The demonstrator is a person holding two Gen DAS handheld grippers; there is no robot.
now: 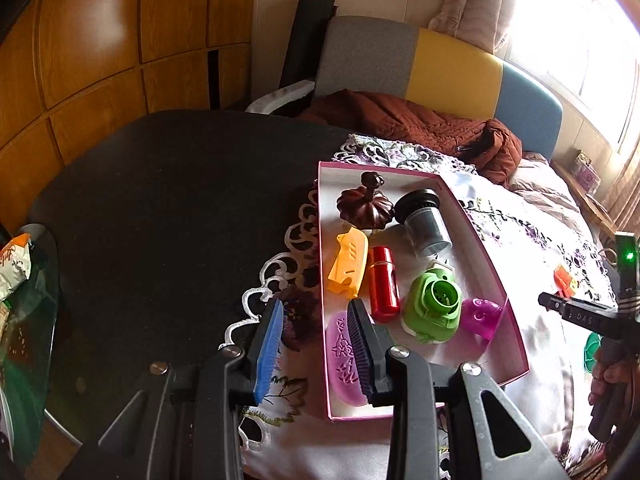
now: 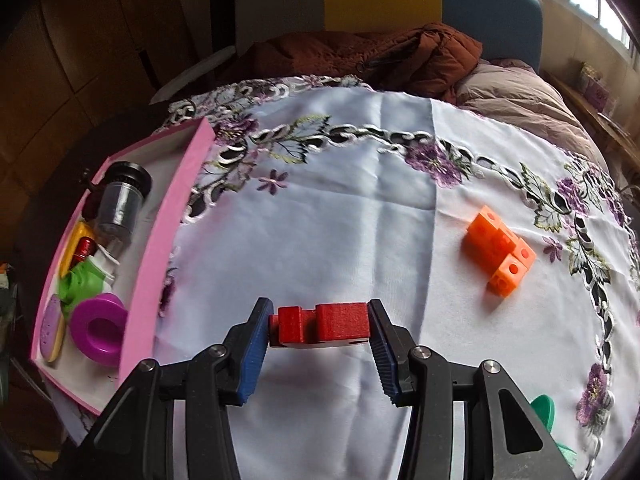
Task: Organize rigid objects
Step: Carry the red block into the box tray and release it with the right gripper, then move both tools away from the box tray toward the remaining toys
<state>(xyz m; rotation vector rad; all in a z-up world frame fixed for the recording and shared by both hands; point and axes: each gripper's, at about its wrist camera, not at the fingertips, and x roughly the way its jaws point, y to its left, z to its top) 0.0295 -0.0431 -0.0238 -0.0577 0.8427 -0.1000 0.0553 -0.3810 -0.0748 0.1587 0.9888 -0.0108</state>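
Observation:
A pink box [image 1: 486,248] [image 2: 160,236] on the white embroidered cloth holds several rigid objects: a dark pumpkin-shaped piece [image 1: 364,206], a clear jar with a black lid [image 1: 426,220] [image 2: 120,204], a yellow piece [image 1: 349,266], a red canister [image 1: 384,282], a green part [image 1: 432,306], a magenta piece [image 1: 480,316] [image 2: 98,326] and a purple oval [image 1: 342,360]. My left gripper [image 1: 316,344] is open and empty over the box's near left corner. My right gripper [image 2: 318,330] is shut on a red block [image 2: 320,324] just above the cloth. An orange block cluster [image 2: 500,250] lies to its right.
A dark round table [image 1: 168,208] lies left of the cloth. A brown jacket [image 2: 360,60] and a grey, yellow and blue chair back [image 1: 440,68] are behind. A green object [image 2: 546,410] lies by the right gripper. A snack bag [image 1: 14,264] sits at far left.

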